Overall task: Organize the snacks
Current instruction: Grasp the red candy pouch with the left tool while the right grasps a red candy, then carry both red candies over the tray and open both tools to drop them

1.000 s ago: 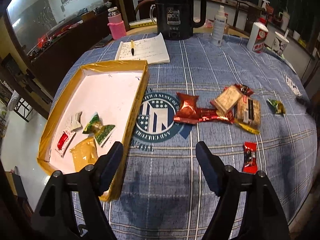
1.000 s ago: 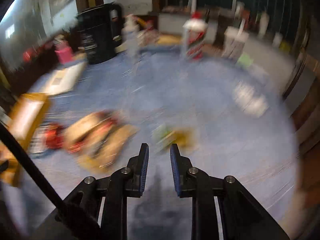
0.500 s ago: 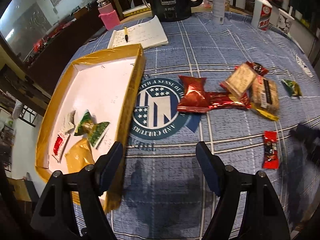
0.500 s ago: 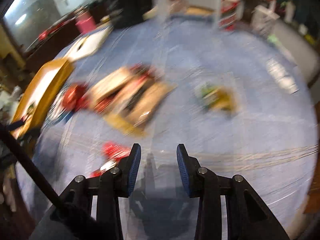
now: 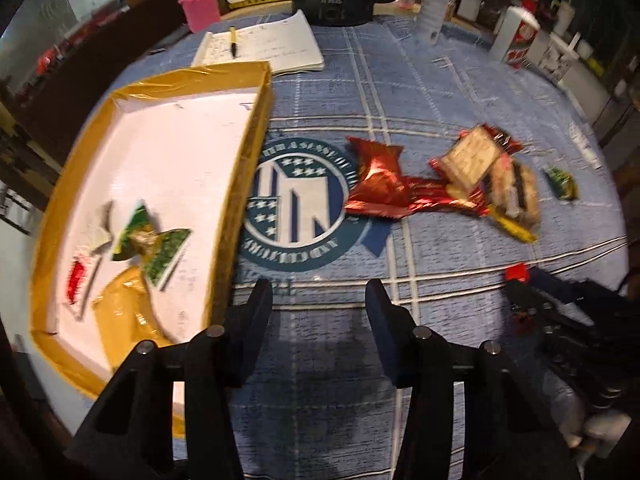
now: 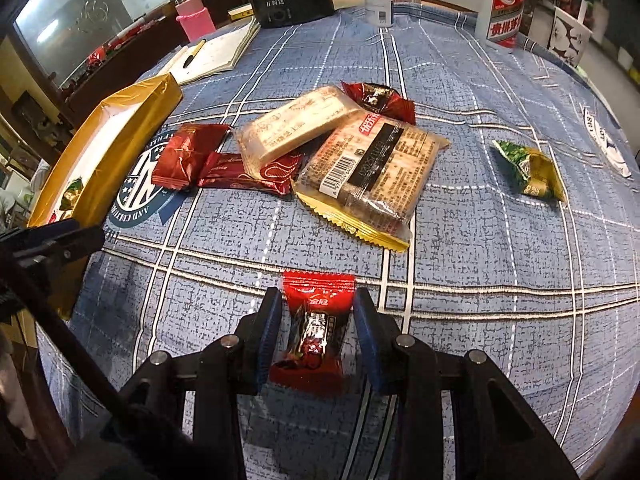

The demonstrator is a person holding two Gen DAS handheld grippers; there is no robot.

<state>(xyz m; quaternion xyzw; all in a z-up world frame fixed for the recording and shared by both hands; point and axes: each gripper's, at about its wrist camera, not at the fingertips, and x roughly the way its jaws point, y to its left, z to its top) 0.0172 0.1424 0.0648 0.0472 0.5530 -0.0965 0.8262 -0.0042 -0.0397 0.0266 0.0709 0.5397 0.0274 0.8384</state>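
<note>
Since half a second ago your right gripper (image 6: 314, 330) has come down over the red candy (image 6: 314, 326), which now lies on the tablecloth (image 6: 500, 264) between its spread jaws, neither pad clearly touching the wrapper. At twelve o'clock from it sits a heap of packets, the biscuit pack (image 6: 372, 172) nearest, with a green sweet (image 6: 528, 170) off at two o'clock. Your left gripper (image 5: 318, 306) hangs with jaws wide apart beside the gold tray (image 5: 244, 160), which already holds wrapped snacks (image 5: 152, 244) at its eight o'clock.
</note>
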